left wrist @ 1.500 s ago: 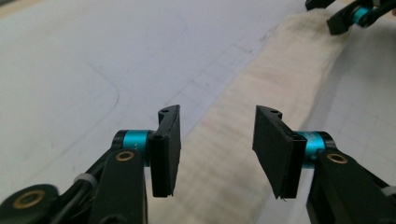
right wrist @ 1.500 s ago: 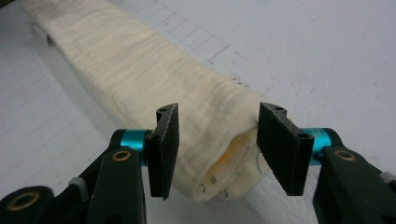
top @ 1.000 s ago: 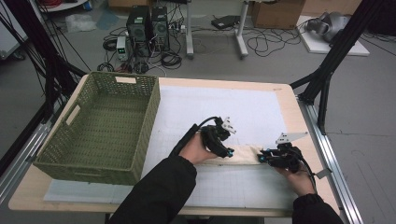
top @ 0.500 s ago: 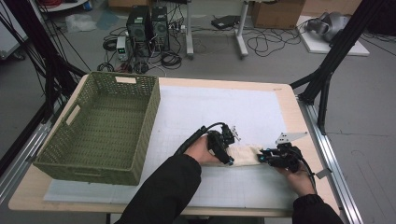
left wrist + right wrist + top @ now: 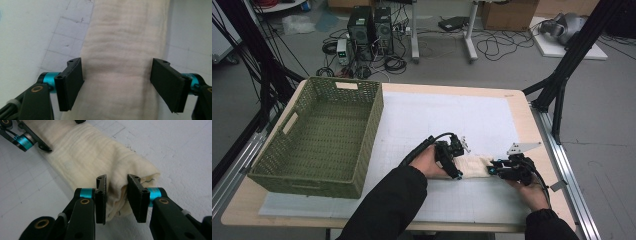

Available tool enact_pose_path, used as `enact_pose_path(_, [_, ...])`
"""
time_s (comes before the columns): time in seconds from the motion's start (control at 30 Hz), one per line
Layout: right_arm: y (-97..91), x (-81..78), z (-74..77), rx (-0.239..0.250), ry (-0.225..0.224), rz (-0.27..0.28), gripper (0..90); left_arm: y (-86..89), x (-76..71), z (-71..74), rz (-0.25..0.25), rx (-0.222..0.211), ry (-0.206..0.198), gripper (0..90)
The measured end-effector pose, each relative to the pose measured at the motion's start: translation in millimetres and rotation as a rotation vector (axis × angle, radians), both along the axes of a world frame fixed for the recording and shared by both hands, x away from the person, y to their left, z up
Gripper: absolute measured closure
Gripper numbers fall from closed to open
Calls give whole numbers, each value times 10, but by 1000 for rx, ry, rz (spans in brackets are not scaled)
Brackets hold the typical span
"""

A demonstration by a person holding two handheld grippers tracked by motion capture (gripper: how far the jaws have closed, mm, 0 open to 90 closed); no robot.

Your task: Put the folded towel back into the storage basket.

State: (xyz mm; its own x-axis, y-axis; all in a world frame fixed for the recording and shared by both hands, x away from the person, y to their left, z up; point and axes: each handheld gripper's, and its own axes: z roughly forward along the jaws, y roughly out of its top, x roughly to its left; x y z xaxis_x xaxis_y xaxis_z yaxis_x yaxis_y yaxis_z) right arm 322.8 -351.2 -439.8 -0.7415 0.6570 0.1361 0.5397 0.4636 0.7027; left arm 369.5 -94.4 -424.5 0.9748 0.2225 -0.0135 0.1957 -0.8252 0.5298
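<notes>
A rolled cream cloth [image 5: 474, 165] lies on the white gridded mat [image 5: 447, 115] near the front right of the table. My left gripper [image 5: 458, 167] points down over the roll's left end. In the left gripper view its jaws [image 5: 117, 82] stand wide on either side of the cloth [image 5: 120, 55]; they have just been opening and do not pinch it. My right gripper [image 5: 492, 170] is at the roll's right end. In the right gripper view it [image 5: 117, 182] is shut on a bunched fold of the cloth [image 5: 82, 155], with the left gripper [image 5: 27, 140] at the far end.
A green woven basket [image 5: 372, 130] stands empty on the left half of the table. The table's front edge runs just below both forearms. Black frame posts [image 5: 562, 75] rise at the back right corner.
My left gripper has come down and slightly right onto the roll's left end, and its jaws have spread. The right gripper has stayed at the right end.
</notes>
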Motion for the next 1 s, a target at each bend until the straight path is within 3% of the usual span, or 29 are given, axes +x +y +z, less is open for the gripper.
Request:
enact_pose_path(0.33, [-6, 3, -9, 7, 1, 1, 678, 15, -7, -12, 3, 9, 27, 208])
enact_pose_path(0.57, [4, -2, -8, 1, -3, 0, 669, -57, -51, -5, 38, 53, 4, 213])
enact_pose_path(0.93, [14, -11, 1, -6, -11, -4, 653, -87, -107, 40, 43, 70, 11, 367])
enact_pose_path(1.0, [12, -13, 4, -8, -13, -4, 645, -87, -117, 52, 29, 64, 16, 456])
